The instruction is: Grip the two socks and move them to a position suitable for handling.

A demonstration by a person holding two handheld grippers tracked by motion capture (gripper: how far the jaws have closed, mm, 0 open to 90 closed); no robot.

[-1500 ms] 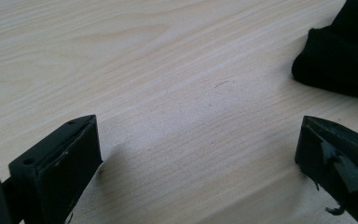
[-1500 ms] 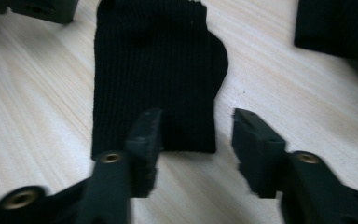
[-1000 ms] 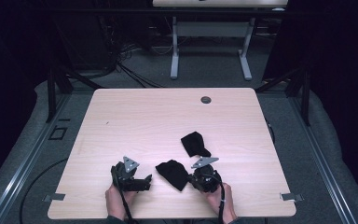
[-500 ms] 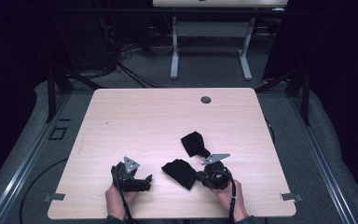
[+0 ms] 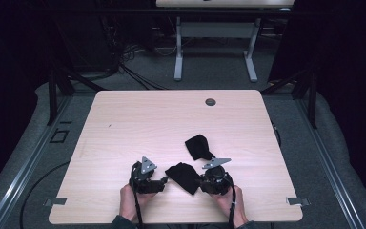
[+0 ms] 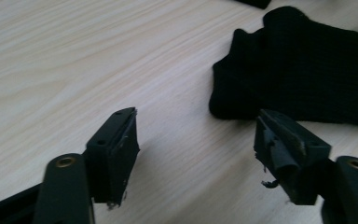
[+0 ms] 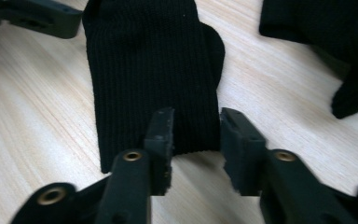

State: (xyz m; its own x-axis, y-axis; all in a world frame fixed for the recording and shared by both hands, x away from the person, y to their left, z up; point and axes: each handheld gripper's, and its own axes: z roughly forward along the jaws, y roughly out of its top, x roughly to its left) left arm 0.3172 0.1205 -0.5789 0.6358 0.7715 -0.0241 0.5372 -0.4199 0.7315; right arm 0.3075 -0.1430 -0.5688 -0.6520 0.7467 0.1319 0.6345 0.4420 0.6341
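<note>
Near sock (image 5: 183,176), front of desk (image 5: 124,124): your right claw (image 7: 195,135) has just been parting at its cuff, nothing pinched; your left claw (image 6: 198,140), just narrowing, gapes empty beside it, likely ready to grab.

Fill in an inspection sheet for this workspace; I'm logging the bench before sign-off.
Surface: pale wooden table, with a small round dark grommet near the far edge.
Job's things: near black ribbed knit sock flat between the grippers; second black sock beyond it.
Clutter: nothing seen.
Grippers: left gripper open on bare wood, jaws have just been closing, nothing between them; right gripper jaws part open at the near sock's edge, have just been opening.
Cables: one trails from each gripper; more lie on the floor behind.
Surroundings: grey floor, another table's white legs.
</note>
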